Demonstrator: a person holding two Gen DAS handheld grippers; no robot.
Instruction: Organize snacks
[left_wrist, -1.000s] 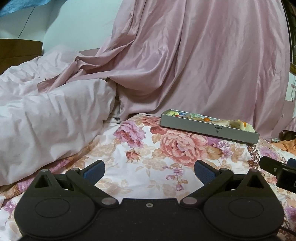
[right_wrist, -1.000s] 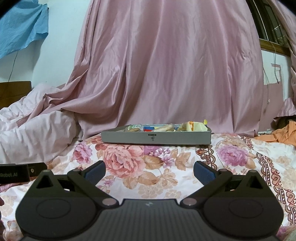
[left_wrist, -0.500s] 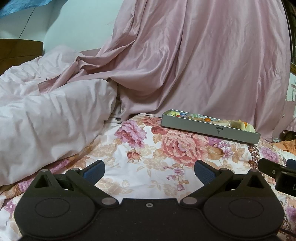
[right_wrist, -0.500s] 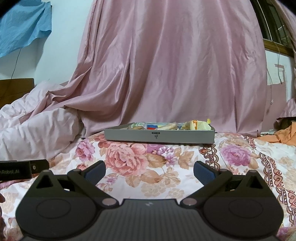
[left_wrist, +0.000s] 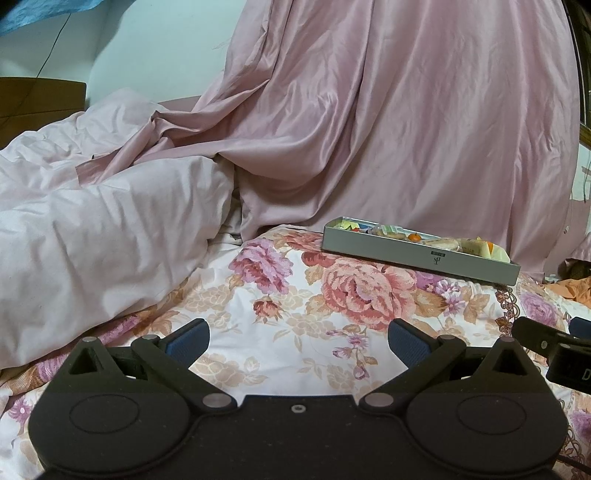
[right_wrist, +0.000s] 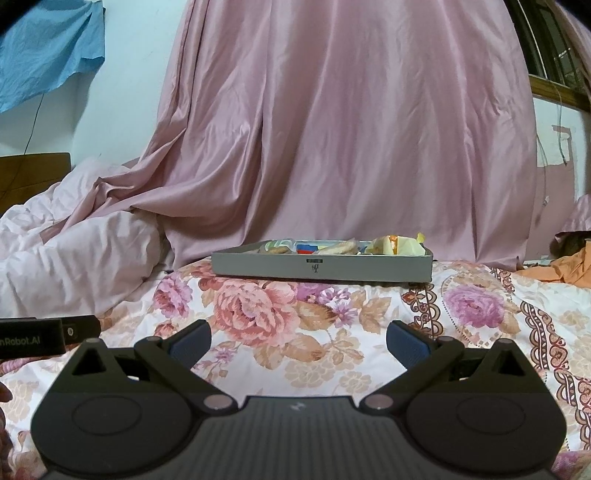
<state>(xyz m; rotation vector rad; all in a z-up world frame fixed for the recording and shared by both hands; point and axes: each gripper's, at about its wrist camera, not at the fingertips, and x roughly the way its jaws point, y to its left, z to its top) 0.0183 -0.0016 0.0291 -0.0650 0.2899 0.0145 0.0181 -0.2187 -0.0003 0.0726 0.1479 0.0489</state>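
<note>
Snacks (right_wrist: 343, 246) lie inside the grey tray (right_wrist: 321, 266) on the floral bedspread (right_wrist: 295, 325). Left gripper (left_wrist: 298, 336) and right gripper (right_wrist: 298, 338) hover short of the tray, fingers spread, empty; sorted or unsorted is unclear.

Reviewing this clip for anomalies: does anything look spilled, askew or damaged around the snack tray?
Nothing stands out. The grey tray sits flat on the floral bedsheet, snacks inside it, none spilled. Both the left gripper and right gripper are open and empty.

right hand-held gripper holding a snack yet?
No, the right hand-held gripper is open and empty; the snacks sit in the grey tray.
</note>
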